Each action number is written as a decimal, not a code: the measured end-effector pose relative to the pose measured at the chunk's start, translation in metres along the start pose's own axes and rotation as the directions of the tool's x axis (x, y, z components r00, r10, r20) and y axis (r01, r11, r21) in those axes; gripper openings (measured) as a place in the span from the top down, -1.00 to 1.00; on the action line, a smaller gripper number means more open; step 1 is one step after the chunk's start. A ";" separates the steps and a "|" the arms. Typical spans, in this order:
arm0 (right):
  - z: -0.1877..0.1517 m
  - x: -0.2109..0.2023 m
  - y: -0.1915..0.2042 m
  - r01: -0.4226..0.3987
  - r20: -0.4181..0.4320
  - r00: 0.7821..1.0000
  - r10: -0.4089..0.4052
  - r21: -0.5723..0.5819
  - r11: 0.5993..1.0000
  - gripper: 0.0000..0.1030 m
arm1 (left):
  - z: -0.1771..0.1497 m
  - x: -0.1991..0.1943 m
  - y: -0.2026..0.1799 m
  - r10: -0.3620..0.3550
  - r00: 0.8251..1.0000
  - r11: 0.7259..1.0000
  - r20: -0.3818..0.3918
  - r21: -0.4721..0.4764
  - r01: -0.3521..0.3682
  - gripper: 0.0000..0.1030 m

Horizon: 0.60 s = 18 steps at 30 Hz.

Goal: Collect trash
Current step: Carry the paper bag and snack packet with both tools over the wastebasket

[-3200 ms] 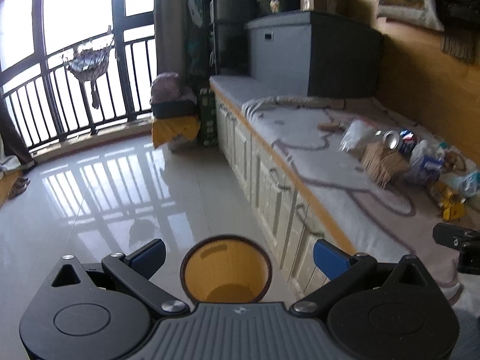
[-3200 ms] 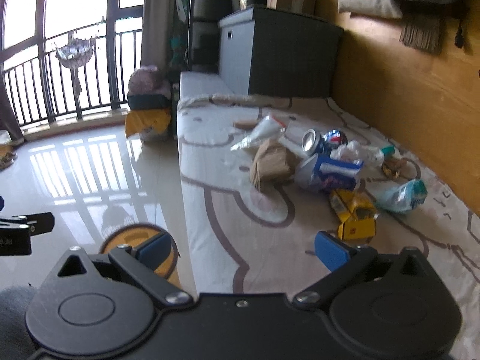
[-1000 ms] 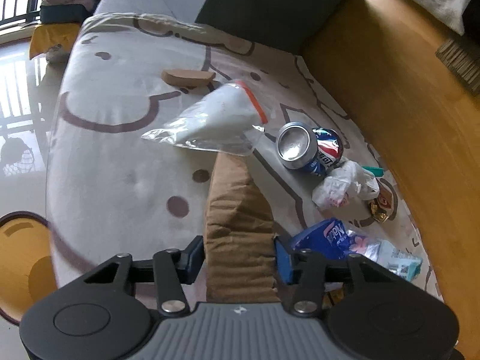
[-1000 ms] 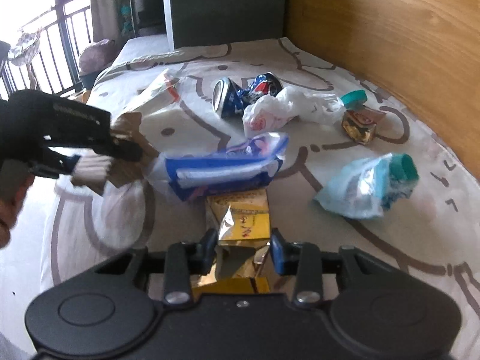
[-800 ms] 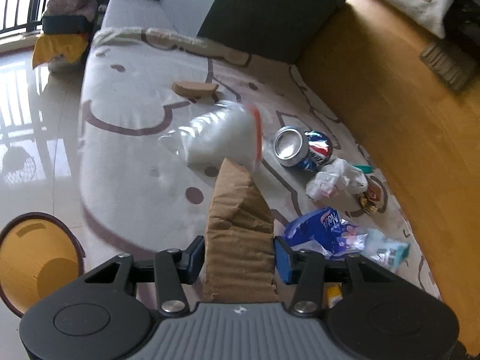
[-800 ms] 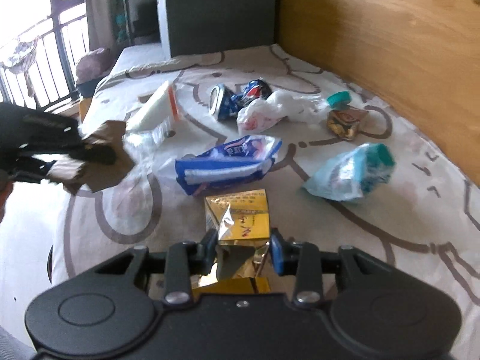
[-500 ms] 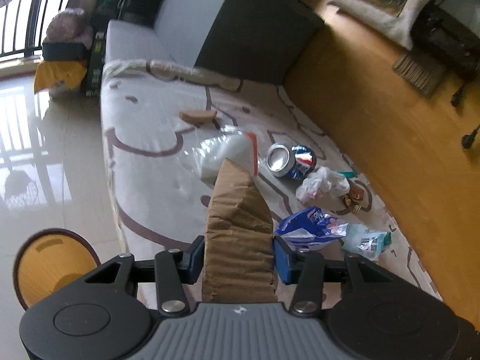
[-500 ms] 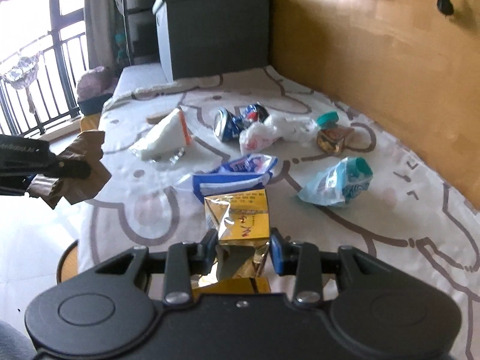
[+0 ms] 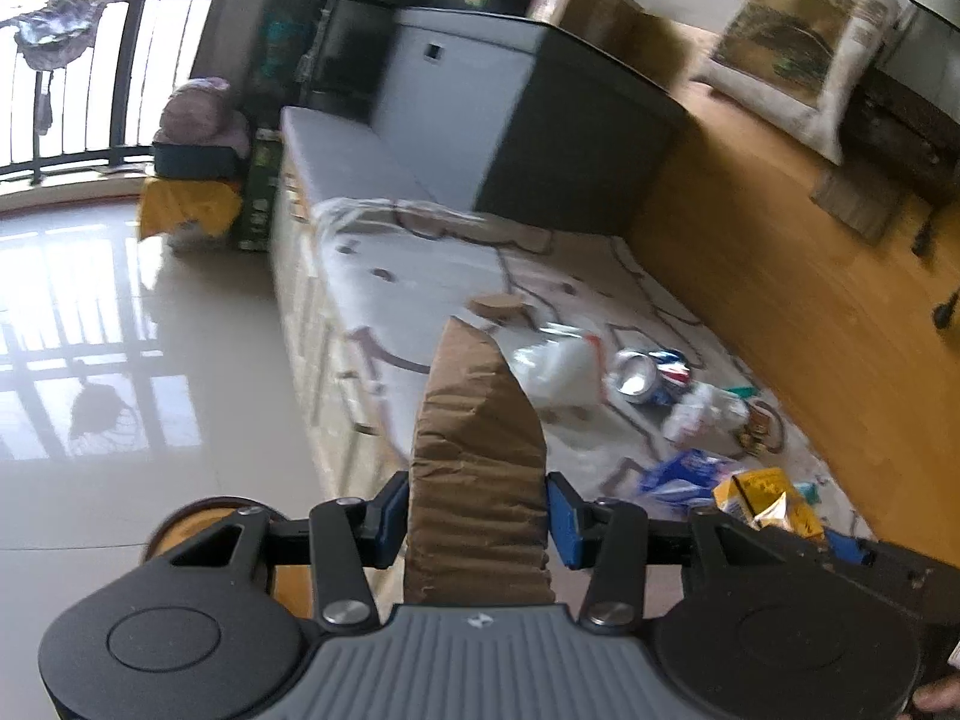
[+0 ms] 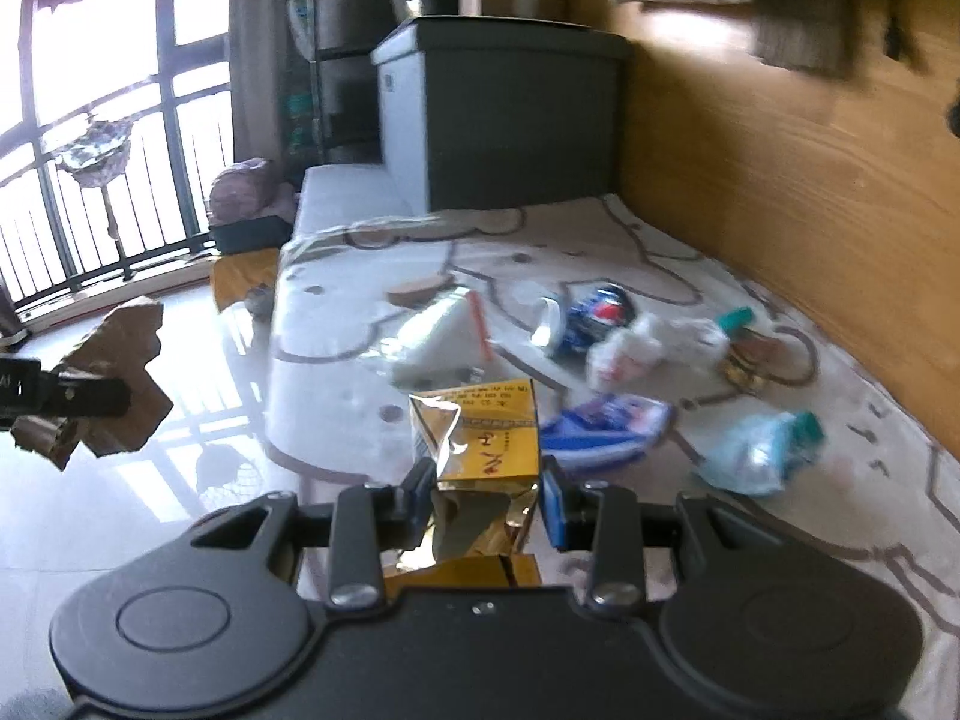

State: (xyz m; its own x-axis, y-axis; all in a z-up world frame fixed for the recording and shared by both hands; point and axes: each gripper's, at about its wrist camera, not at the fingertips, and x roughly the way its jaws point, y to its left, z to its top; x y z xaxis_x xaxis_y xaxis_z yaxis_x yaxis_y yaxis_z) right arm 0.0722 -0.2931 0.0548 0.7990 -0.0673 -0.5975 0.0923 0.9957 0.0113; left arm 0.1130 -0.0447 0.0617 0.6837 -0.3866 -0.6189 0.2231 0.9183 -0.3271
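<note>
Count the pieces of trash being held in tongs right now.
2. A crumpled brown paper bag is clamped in the left tongs, above the floor. A torn yellow foil packet is clamped in the right tongs. The other litter lies on the bed cover.

Both grippers have lifted off the patterned bed cover [image 10: 372,324] and pulled back toward the tiled floor [image 9: 120,360]. The left gripper [image 9: 478,513] has carried the crumpled brown paper bag [image 9: 480,450] away from the trash pile; the right gripper [image 10: 485,501] has raised the yellow snack packet [image 10: 486,438] clear of the blue wrapper [image 10: 606,426]. The orange bin [image 9: 186,525] now shows beneath the left gripper.
</note>
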 end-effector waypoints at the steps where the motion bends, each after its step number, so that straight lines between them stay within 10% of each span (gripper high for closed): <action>1: 0.003 0.005 0.008 -0.015 0.000 1.000 0.015 -0.007 1.000 0.28 | 0.001 -0.001 0.006 0.011 1.000 1.000 0.002 -0.005 -0.011 0.07; 18: 0.016 0.116 0.143 -0.253 -0.130 0.962 0.241 -0.086 0.964 0.28 | 0.002 0.033 0.145 0.197 0.977 0.969 -0.081 -0.138 -0.206 0.07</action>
State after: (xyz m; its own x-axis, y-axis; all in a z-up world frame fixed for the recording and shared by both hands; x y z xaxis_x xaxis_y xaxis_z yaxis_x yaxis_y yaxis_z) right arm 0.1878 -0.1592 0.0001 0.7136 0.1833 -0.6762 -0.1639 0.9821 0.0933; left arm 0.1688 0.0758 -0.0048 0.6558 -0.2042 -0.7268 -0.0211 0.9574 -0.2880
